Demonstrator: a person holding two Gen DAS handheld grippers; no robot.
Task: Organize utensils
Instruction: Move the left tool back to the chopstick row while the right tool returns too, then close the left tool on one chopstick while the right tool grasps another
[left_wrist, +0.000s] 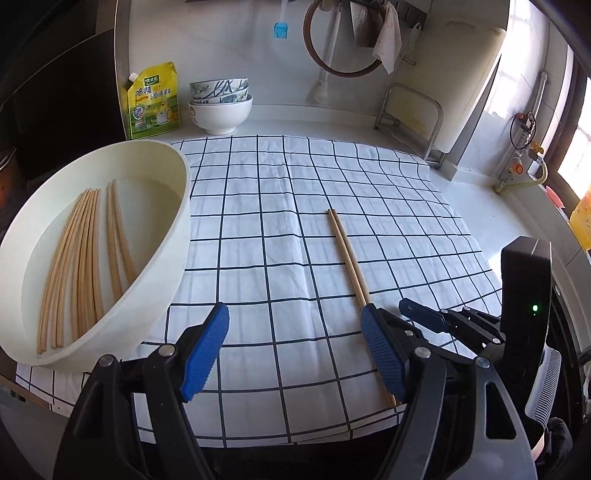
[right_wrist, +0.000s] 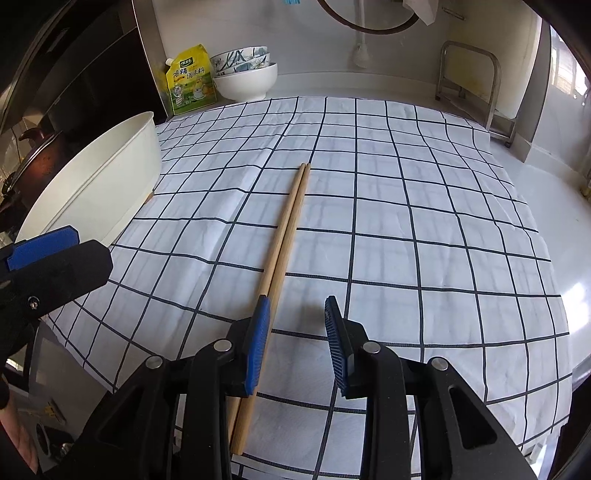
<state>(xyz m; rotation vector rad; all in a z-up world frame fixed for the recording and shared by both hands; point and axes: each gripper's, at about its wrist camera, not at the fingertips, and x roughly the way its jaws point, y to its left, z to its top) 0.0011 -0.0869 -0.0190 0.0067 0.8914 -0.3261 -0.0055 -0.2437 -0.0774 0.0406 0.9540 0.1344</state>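
Observation:
A pair of wooden chopsticks (left_wrist: 347, 254) lies side by side on the checked cloth (left_wrist: 295, 206), also in the right wrist view (right_wrist: 288, 229). A cream basin (left_wrist: 162, 258) at the left holds several more chopsticks (left_wrist: 81, 258); the basin shows in the right wrist view (right_wrist: 110, 177). My left gripper (left_wrist: 295, 350) is open and empty above the cloth's near edge, right of the basin. My right gripper (right_wrist: 297, 343) is open and empty, its left pad (right_wrist: 258, 343) over the near end of the pair. The right gripper shows in the left wrist view (left_wrist: 428, 317).
Stacked bowls (left_wrist: 221, 103) and a yellow seasoning pouch (left_wrist: 154, 99) stand at the back by the wall. A metal rack (left_wrist: 413, 118) with a cutting board stands at the back right. A dark pot (right_wrist: 37, 158) sits left of the basin. A gas valve (left_wrist: 517, 170) is at the right.

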